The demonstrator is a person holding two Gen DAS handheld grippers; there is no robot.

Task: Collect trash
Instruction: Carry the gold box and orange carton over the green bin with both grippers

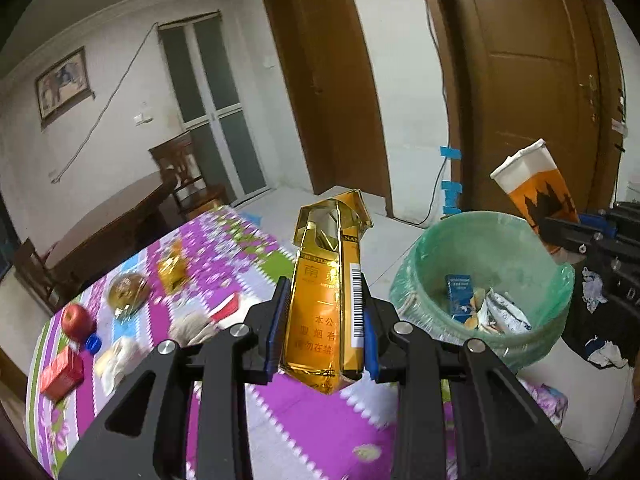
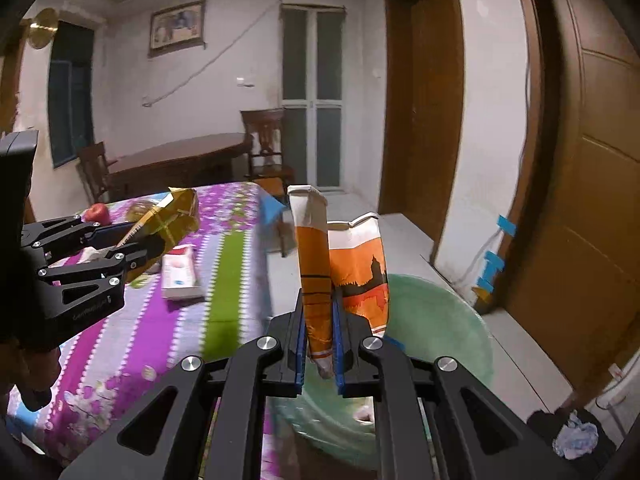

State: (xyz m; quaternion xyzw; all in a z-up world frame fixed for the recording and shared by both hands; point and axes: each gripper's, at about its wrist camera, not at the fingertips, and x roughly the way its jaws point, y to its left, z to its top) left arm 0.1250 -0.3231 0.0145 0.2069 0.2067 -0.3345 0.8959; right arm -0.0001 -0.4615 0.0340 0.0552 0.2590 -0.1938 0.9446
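My left gripper is shut on a crushed gold cigarette pack, held above the table edge just left of the bin. It also shows in the right wrist view. My right gripper is shut on a flattened orange and white paper cup, held over the bin. The cup also shows in the left wrist view. The bin has a green liner and holds a blue pack and crumpled wrappers. Its rim shows under the cup in the right wrist view.
The table has a purple flowered cloth. On it lie a red apple, a red box, a blue cap, a glass jar, tissue wads and a white box. Brown doors stand behind the bin.
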